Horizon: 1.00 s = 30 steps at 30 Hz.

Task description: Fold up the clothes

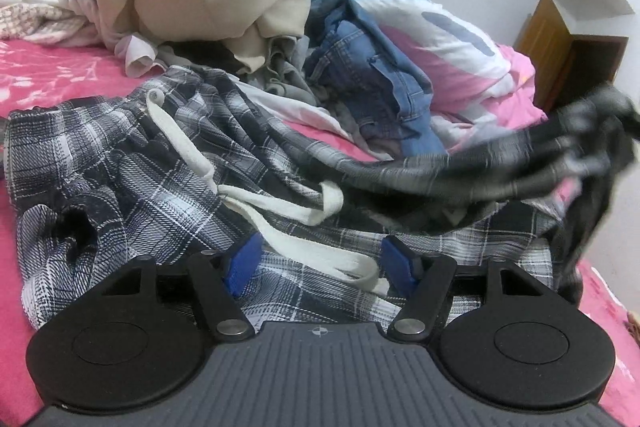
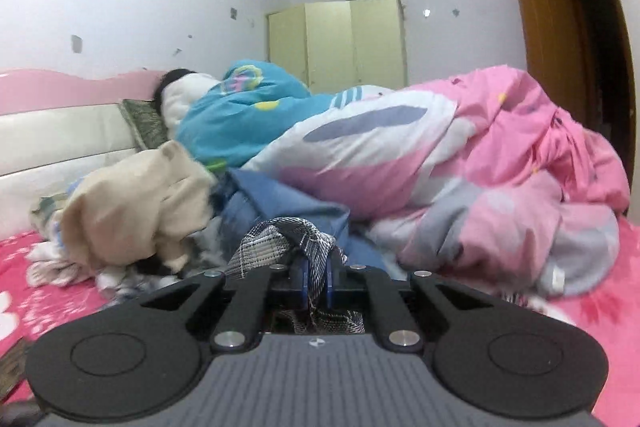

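on a pink bed sheet (image 1: 48, 75), the right gripper (image 2: 316, 281) pinches a bunched fold of the plaid shorts (image 1: 132, 163) between its blue pads (image 2: 304, 283), lifted clear. the left gripper (image 1: 320, 263) stands wide apart over the shorts, its pads either side of the white drawstring (image 1: 280, 239), clamping nothing.
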Each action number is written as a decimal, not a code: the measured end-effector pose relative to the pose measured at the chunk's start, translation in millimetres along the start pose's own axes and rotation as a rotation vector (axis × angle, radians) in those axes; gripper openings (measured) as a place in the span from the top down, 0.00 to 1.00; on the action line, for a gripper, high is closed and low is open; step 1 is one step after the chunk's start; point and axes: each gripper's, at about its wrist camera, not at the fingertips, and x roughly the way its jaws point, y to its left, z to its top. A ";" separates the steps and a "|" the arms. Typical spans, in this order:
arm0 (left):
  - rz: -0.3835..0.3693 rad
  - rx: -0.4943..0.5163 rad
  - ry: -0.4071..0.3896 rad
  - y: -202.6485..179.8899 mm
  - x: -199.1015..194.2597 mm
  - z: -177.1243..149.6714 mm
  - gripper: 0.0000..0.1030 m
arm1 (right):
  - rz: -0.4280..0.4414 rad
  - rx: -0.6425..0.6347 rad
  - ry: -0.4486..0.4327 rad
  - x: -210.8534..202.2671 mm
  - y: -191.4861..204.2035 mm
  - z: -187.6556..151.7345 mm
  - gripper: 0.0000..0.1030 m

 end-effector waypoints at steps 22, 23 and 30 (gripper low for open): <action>0.003 0.011 0.010 0.8 4.3 -1.3 0.34 | -0.013 0.289 0.479 205.7 -75.4 -97.8 0.62; 0.002 0.010 0.010 0.9 4.3 -1.3 0.34 | -0.002 0.322 0.451 190.4 -80.9 -91.7 0.58; -0.051 -0.022 -0.024 6.3 -2.9 -1.8 0.33 | 0.066 0.522 0.348 56.3 -107.9 -86.7 0.47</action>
